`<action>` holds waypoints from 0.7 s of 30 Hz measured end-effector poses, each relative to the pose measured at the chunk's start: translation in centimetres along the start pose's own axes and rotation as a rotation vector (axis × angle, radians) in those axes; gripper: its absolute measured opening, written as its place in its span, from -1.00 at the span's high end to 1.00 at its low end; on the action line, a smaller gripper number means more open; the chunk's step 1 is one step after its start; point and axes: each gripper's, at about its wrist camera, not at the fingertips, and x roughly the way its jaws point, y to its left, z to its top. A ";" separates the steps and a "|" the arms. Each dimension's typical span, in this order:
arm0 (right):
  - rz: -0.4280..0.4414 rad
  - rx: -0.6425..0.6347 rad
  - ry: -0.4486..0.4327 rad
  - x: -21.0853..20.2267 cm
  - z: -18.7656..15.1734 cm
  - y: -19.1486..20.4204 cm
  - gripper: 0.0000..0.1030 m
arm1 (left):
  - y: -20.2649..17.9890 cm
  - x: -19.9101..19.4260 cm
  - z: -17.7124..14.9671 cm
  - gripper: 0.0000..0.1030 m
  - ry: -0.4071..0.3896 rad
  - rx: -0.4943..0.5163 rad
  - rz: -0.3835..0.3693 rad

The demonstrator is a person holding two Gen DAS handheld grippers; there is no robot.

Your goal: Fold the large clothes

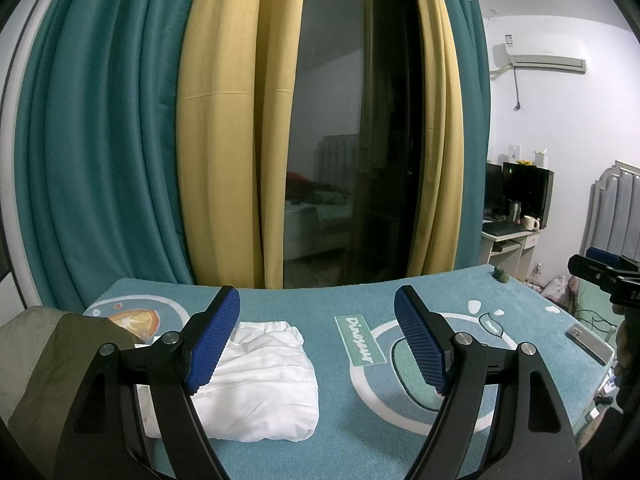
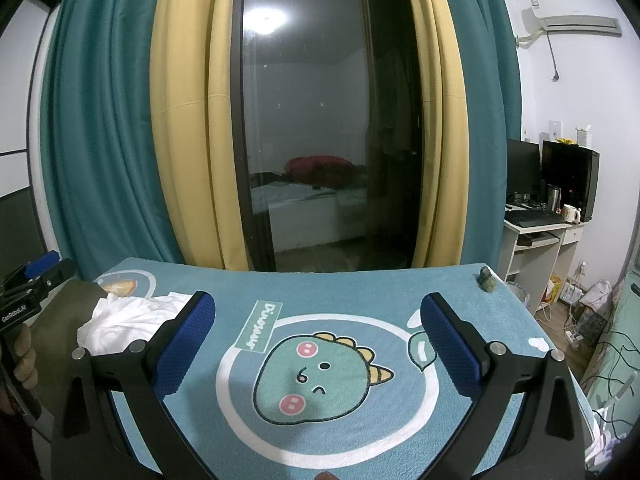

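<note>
A folded white garment (image 1: 256,380) lies on the blue dinosaur mat (image 1: 320,308), at the left side; its edge also shows in the right wrist view (image 2: 128,316). An olive-green garment (image 1: 52,364) lies heaped at the table's left end, touching the white one. My left gripper (image 1: 320,340) hovers open above the mat, its left finger over the white garment, nothing held. My right gripper (image 2: 316,344) stands open over the dinosaur picture (image 2: 316,380), empty. Each gripper shows at the edge of the other's view.
A phone (image 1: 590,344) lies near the mat's right edge. A small green figurine (image 2: 486,279) sits at the far right corner. Curtains and a dark glass door (image 2: 320,140) stand behind the table; a desk with monitors (image 2: 552,200) is at the right.
</note>
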 end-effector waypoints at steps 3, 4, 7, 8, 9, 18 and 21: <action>-0.001 0.001 -0.001 0.0 0.0 0.1 -0.97 | 0.0 0.0 0.0 -0.60 0.000 0.000 -0.001; -0.001 0.001 0.000 0.0 0.0 0.1 -0.97 | 0.1 0.0 0.0 -0.60 -0.001 0.000 -0.002; -0.002 0.000 -0.001 0.0 0.0 0.1 -0.97 | 0.1 0.0 0.0 -0.60 0.000 -0.001 -0.002; -0.002 0.001 -0.002 0.0 0.1 0.0 -0.97 | 0.0 0.0 0.0 -0.60 0.000 -0.001 -0.002; -0.002 0.001 0.000 0.0 0.0 0.0 -0.97 | 0.0 0.0 0.0 -0.60 0.000 -0.001 -0.002; -0.001 -0.001 0.000 0.1 -0.1 0.0 -0.97 | -0.4 -0.2 -0.1 -0.60 0.010 0.001 -0.012; -0.001 0.000 0.003 0.1 0.0 0.0 -0.97 | -0.5 -0.2 0.0 -0.60 0.015 0.001 -0.016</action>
